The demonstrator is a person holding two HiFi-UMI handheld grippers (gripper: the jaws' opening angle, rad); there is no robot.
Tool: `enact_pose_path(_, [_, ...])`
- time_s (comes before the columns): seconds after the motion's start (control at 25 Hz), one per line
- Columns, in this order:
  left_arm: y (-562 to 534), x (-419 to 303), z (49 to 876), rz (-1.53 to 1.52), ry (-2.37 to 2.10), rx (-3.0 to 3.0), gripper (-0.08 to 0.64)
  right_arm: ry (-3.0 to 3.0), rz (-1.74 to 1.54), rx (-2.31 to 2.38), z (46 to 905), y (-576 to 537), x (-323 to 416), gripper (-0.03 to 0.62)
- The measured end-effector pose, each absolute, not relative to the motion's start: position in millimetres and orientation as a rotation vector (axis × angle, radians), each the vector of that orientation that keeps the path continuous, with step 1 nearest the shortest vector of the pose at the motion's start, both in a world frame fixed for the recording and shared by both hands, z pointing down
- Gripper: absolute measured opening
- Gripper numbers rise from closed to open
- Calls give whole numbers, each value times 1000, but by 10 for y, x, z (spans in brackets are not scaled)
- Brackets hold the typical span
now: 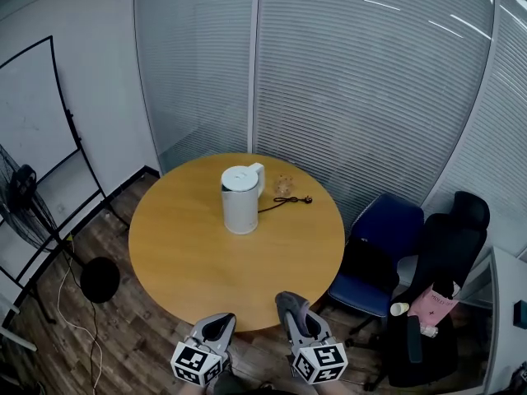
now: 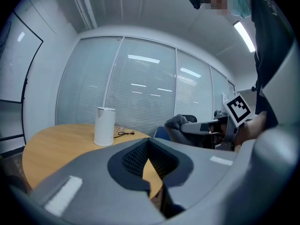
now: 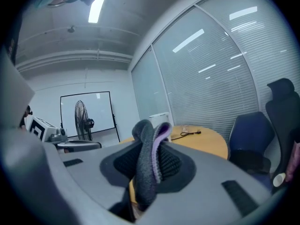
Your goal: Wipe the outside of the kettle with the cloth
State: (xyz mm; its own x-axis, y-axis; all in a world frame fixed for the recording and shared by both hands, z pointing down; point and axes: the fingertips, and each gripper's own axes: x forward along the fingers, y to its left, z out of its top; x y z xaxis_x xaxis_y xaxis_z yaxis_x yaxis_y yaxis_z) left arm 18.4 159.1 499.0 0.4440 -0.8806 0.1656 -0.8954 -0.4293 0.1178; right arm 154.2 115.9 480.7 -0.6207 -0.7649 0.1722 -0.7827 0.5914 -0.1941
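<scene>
Matt white plastic kettle [image 1: 241, 197], smooth wooden table [image 1: 185, 253], fuzzy grey-lilac cloth [image 3: 147, 163]

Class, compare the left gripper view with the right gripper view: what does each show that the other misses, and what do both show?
Left gripper view only: the shut, empty jaws of the left gripper, seen up close. Right gripper view only: the standing fan. Both: the round table, the white kettle, the black cable, and the cloth clamped in the right gripper.
</scene>
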Motion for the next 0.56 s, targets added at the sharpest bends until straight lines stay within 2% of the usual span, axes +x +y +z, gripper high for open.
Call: enact_pose_path(0.56, [1655,264,5040,153,-1542,2512,9,-2711,378,1297,4849,1233,1599,87])
